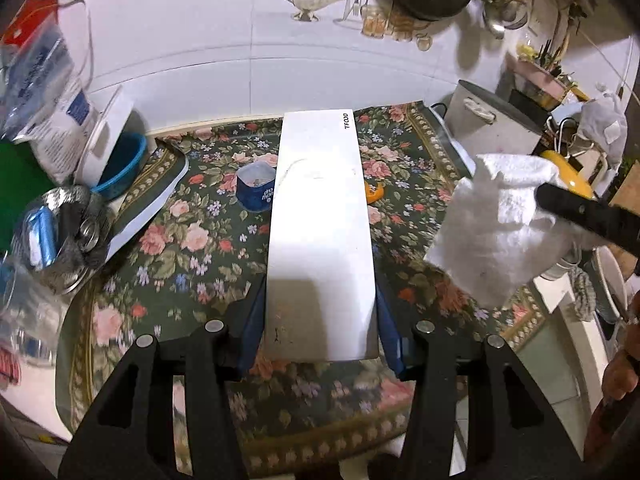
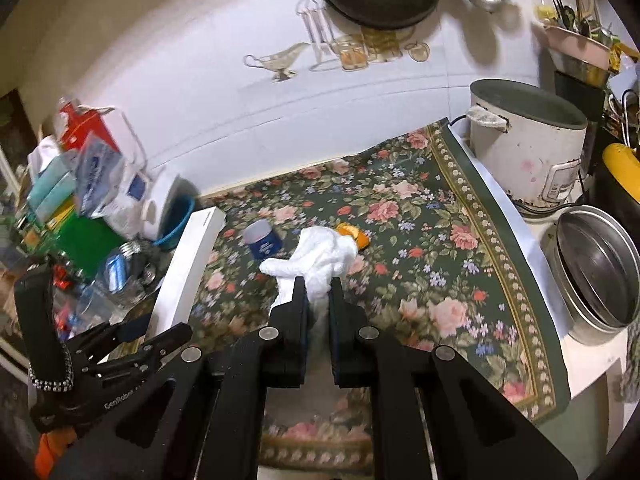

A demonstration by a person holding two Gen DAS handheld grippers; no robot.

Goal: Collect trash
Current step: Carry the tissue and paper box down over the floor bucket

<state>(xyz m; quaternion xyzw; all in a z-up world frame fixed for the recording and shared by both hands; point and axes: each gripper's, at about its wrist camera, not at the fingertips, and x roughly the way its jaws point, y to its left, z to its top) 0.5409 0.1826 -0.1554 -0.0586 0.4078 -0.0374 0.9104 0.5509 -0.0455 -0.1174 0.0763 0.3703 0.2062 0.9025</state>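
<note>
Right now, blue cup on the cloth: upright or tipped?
Tipped. The blue cup lies tilted on the floral cloth, its open mouth facing partly sideways toward the wall, not straight up.

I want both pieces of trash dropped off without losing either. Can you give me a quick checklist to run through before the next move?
1. Left gripper clamps the long white box: ok, fingers press both its sides.
2. Right gripper grips the crumpled white tissue: ok, pinched between shut fingers.
3. Both loads clear of the floral tablecloth: ok, they appear lifted above it.
4. Box and tissue not colliding: ok, a gap shows between them in the left wrist view.
5. Bin or bag to drop into: cannot tell, none is clearly in view.
6. Trash left behind: not ok, a blue cup and an orange scrap lie on the cloth.
</note>
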